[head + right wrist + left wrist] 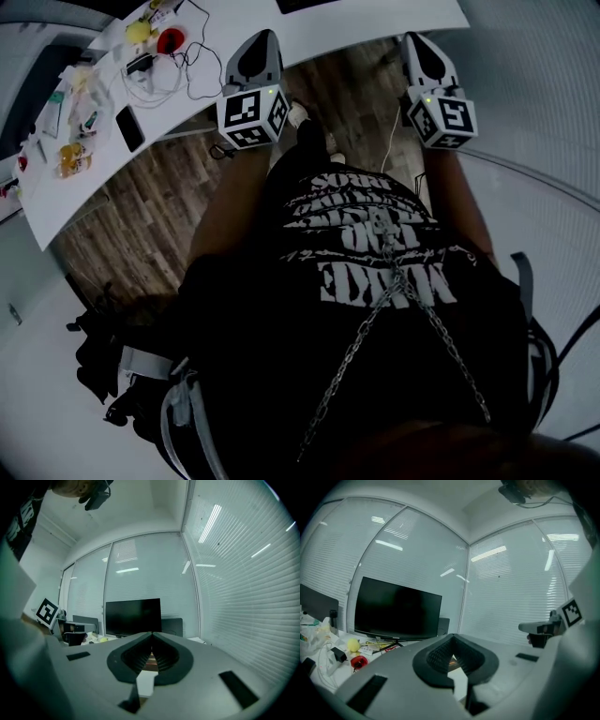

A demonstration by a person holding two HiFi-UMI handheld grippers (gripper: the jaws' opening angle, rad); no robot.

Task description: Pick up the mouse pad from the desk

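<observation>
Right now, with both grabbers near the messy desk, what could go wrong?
1. Both sets of jaws are shut: the left gripper and right gripper must open first, or they may just shove things.
2. Loose cables lie on the desk near the left gripper and could snag.
3. The yellow ball beyond them could get knocked and roll off.

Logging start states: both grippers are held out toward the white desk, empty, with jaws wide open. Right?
Not quite. The left gripper and the right gripper are held toward the white desk and are empty, but their jaws are shut with the tips together, as the left and right gripper views show.
</observation>
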